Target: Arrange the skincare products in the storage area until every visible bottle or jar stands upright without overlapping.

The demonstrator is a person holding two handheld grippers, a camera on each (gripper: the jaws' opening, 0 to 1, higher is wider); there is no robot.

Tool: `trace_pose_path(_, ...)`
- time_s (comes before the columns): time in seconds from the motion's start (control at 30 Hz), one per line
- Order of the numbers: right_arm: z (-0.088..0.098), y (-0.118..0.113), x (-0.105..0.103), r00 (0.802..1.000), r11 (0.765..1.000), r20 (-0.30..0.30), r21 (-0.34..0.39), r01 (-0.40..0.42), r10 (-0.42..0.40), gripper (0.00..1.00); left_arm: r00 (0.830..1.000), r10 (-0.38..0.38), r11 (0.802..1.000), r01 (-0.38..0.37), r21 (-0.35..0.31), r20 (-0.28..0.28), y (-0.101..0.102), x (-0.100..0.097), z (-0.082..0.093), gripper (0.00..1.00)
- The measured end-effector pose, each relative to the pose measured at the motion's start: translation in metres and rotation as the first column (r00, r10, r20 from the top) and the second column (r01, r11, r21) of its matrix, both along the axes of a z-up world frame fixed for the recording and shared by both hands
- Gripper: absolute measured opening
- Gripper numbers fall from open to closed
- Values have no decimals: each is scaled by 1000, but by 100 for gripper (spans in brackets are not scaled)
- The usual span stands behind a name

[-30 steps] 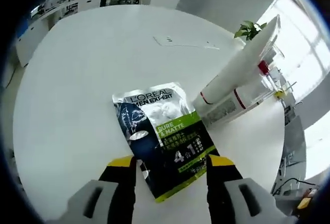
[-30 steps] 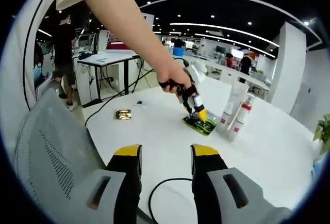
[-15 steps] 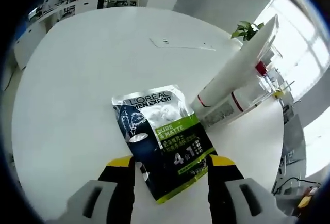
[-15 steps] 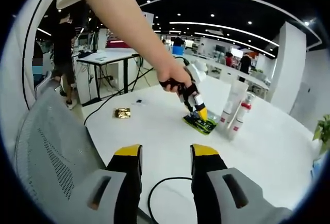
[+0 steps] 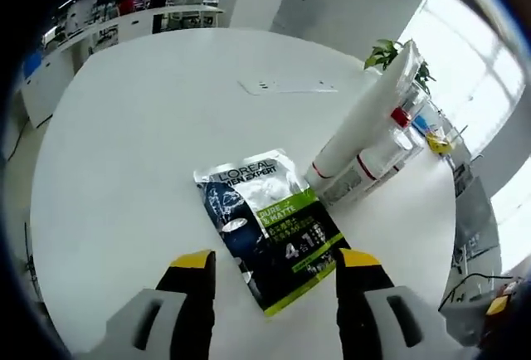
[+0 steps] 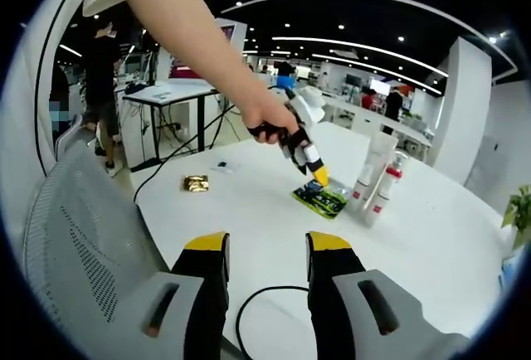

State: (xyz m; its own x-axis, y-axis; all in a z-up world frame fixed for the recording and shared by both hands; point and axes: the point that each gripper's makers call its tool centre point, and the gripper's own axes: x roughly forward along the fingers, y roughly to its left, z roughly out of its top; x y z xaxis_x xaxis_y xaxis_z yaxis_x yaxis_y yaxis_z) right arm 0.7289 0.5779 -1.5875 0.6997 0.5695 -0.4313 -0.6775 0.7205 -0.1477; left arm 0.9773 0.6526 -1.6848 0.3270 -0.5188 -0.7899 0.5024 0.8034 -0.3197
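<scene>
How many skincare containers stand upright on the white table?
2: a tall white tube beside the sachet, and a red-capped bottle just behind the tube. Others may be hidden behind them.

Face-wash sachet (image 5: 270, 227), lying flat on white table (image 5: 124, 144): "L'OREAL MEN EXPERT" across silver top; "PURE & MATTE" on green band; "4" and "1" below.

Navy-and-green sachet (image 5: 270, 226); white, red-banded tubes (image 5: 362, 128)
</scene>
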Motion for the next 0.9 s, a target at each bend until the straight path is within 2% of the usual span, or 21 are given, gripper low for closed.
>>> trace_pose_path(0.2,1,2,-1,1000,1000,5,0,-12,12,33,995,-55,998,55,-2,80,15,-21,15,63)
trace_pose_path(0.27,2,3,-1,1000,1000,9,2,-15,15,33,991,-84,996,82,18,103,25,-29,16,64)
trace_pose_path(0.37,2,4,-2,1000,1000,12,1,-19,19,33,988,-87,996,83,35,126,41,-43,19,64)
trace_pose_path(0.57,5,7,-4,999,999,20,5,-37,37,33,989,-34,999,28,47,145,76,-73,25,67)
trace_pose_path(0.73,4,9,-5,999,999,22,-1,-48,48,33,981,2,998,-13,57,195,102,-97,34,67)
trace_pose_path(0.9,4,10,-7,998,998,22,-5,-59,59,33,978,29,996,-47,80,207,127,-119,34,67)
